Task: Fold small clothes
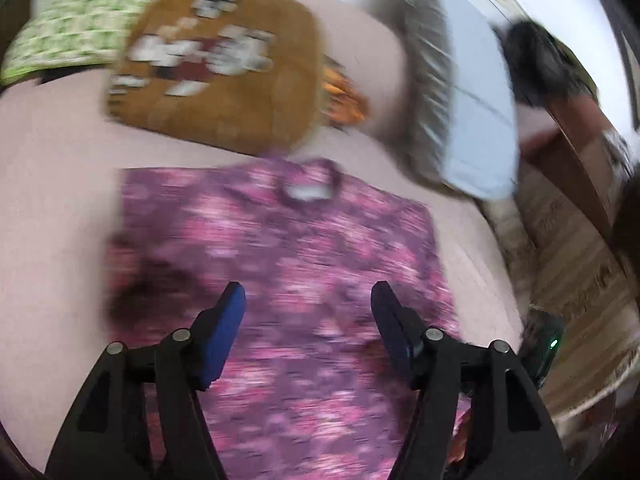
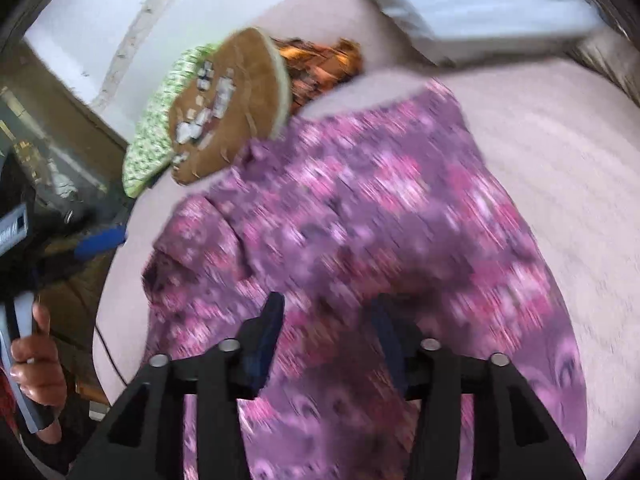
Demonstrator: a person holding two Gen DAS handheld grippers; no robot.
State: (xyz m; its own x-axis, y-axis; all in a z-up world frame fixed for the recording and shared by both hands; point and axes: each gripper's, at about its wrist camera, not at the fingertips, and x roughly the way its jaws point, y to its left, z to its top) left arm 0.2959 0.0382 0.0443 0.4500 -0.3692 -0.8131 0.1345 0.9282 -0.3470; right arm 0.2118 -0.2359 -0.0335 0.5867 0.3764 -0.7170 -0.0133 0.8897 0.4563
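This is a bedroom in a home. A bed with a pale pink sheet (image 1: 60, 184) carries small clothes: a purple flowered garment (image 1: 288, 264), a brown top (image 1: 224, 68) and a green patterned piece (image 1: 80, 28). A pillow (image 1: 476, 100) lies at the bed's edge, and a wooden floor (image 1: 572, 248) is beside it.

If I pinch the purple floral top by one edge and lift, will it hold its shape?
Probably not. The purple floral top looks like thin fabric lying flat with soft creases on the pink bedding, so it should droop. Likely light; both open grippers, left gripper and right gripper, could lift it.
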